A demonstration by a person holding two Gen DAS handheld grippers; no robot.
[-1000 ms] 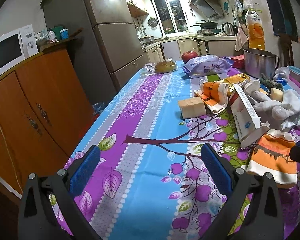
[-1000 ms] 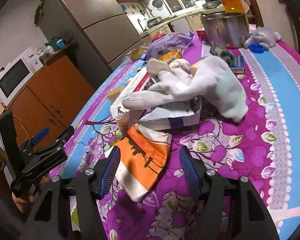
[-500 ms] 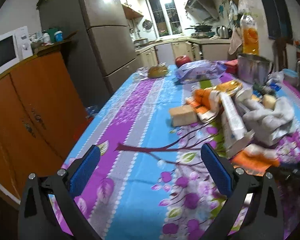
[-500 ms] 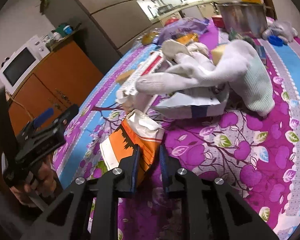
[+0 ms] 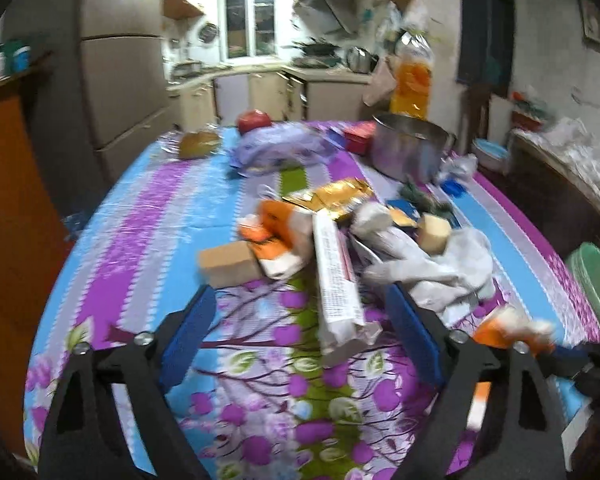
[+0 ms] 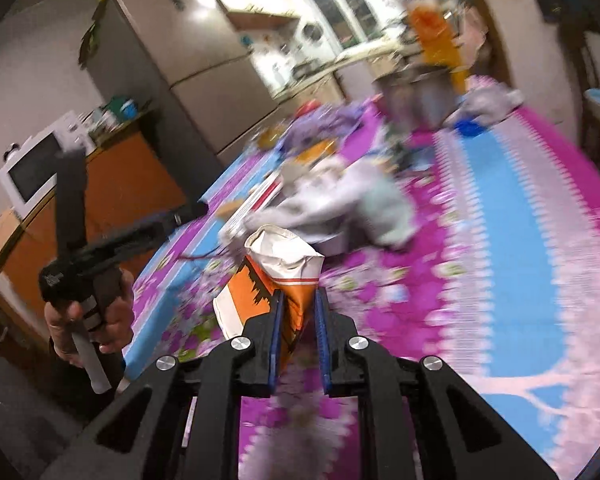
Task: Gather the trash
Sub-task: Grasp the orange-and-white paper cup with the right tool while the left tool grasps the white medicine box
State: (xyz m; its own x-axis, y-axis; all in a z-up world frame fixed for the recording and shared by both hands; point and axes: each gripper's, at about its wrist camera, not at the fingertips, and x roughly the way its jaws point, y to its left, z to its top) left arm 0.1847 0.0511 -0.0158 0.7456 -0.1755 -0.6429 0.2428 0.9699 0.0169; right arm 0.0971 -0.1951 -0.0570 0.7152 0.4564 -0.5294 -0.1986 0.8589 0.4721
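Note:
My right gripper (image 6: 299,295) is shut on the lower end of an orange-and-white packet (image 6: 282,268) and holds it tilted above the tablecloth (image 6: 500,280). The left wrist view shows the same packet (image 5: 508,326) at the right edge. My left gripper (image 5: 300,300) hovers over the near part of the table, its jaws closing. The near end of a long white box (image 5: 336,280) lies on the cloth between its pads, and they do not touch it. A hand (image 6: 96,320) holds the left gripper (image 6: 112,240) at the left of the right wrist view.
Behind the box lies a heap: a tan block (image 5: 228,264), an orange wrapper (image 5: 278,224), a gold packet (image 5: 336,194), pale gloves (image 5: 440,272). Farther back are a steel pot (image 5: 408,148), a juice bottle (image 5: 414,80) and a purple bag (image 5: 284,148). An orange cabinet (image 5: 8,200) flanks the left.
The right gripper shut on the orange-and-white packet and raised it off the cloth. The left gripper swung right toward the heap and its jaws came closer together.

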